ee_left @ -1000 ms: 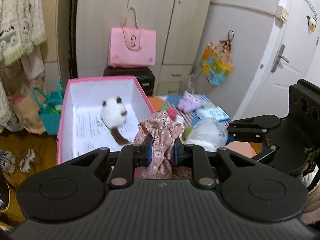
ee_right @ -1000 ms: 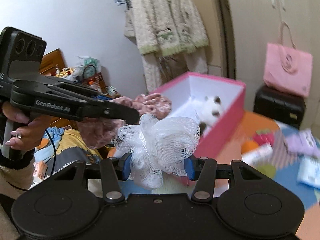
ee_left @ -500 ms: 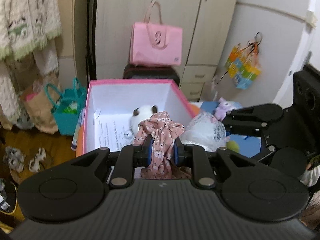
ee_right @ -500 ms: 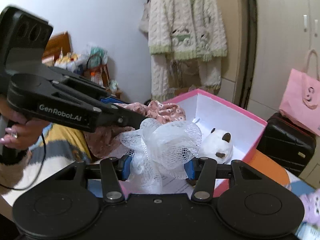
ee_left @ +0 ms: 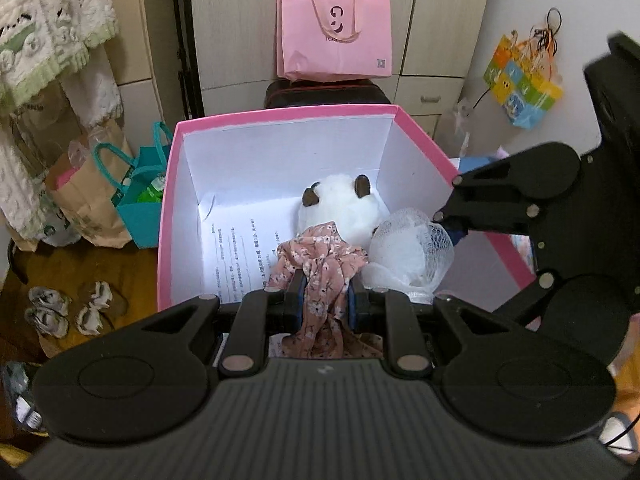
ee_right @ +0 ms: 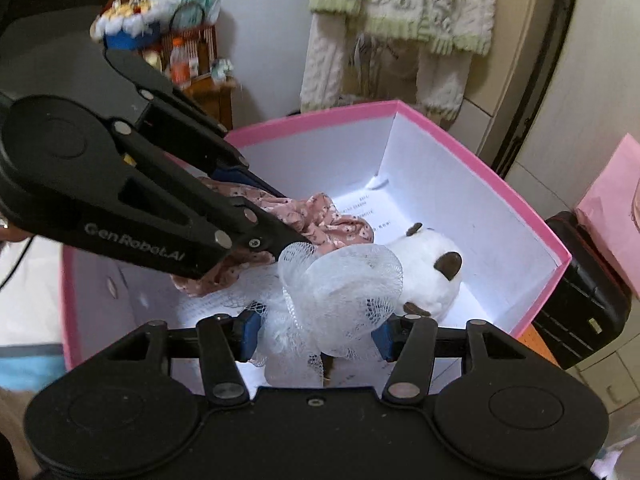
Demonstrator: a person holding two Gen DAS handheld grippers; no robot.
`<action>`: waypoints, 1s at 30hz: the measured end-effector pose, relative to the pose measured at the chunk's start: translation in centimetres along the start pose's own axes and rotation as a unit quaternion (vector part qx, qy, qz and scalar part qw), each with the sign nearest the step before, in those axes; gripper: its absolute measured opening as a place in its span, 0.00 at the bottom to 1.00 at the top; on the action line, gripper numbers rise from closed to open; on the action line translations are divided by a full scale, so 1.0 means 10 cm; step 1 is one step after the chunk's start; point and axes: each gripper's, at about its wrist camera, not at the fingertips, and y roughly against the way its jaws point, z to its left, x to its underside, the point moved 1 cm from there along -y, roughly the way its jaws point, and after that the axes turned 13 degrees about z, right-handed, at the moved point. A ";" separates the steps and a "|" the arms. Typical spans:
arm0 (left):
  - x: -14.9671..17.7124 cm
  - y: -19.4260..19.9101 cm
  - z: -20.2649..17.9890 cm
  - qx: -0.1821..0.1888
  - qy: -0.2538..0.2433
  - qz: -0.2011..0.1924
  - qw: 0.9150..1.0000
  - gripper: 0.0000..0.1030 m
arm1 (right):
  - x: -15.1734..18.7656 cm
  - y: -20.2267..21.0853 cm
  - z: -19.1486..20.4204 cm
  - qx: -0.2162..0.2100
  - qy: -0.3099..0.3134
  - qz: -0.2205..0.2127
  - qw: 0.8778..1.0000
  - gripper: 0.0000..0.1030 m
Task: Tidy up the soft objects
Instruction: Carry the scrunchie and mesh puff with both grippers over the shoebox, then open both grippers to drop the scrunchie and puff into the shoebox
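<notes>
A pink box (ee_left: 280, 114) with white inside walls stands open below both grippers; it also shows in the right wrist view (ee_right: 524, 216). A white plush toy (ee_left: 340, 204) with brown ears lies inside it, also in the right wrist view (ee_right: 428, 276). My left gripper (ee_left: 322, 304) is shut on a pink floral cloth (ee_left: 320, 268) and holds it over the box. My right gripper (ee_right: 316, 330) is shut on a white mesh bath puff (ee_right: 340, 288) right beside the cloth (ee_right: 316, 220), over the box. The puff shows in the left wrist view (ee_left: 412, 248) too.
A pink paper bag (ee_left: 334, 36) sits on a black case (ee_left: 324, 92) behind the box, against wardrobe doors. Teal and brown bags (ee_left: 120, 192) stand left of the box. Knit garments (ee_right: 400, 12) hang on the wall. A printed sheet (ee_left: 240, 256) lines the box floor.
Both grippers have moved in over the pink box with their loads still held. The box now fills the view and the plush lies just under the puff and cloth.
</notes>
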 end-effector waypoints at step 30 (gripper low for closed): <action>0.42 0.94 -0.19 -0.030 -0.004 -0.078 0.997 0.58 | 0.22 0.64 0.22 0.036 -0.036 -0.048 0.998 0.78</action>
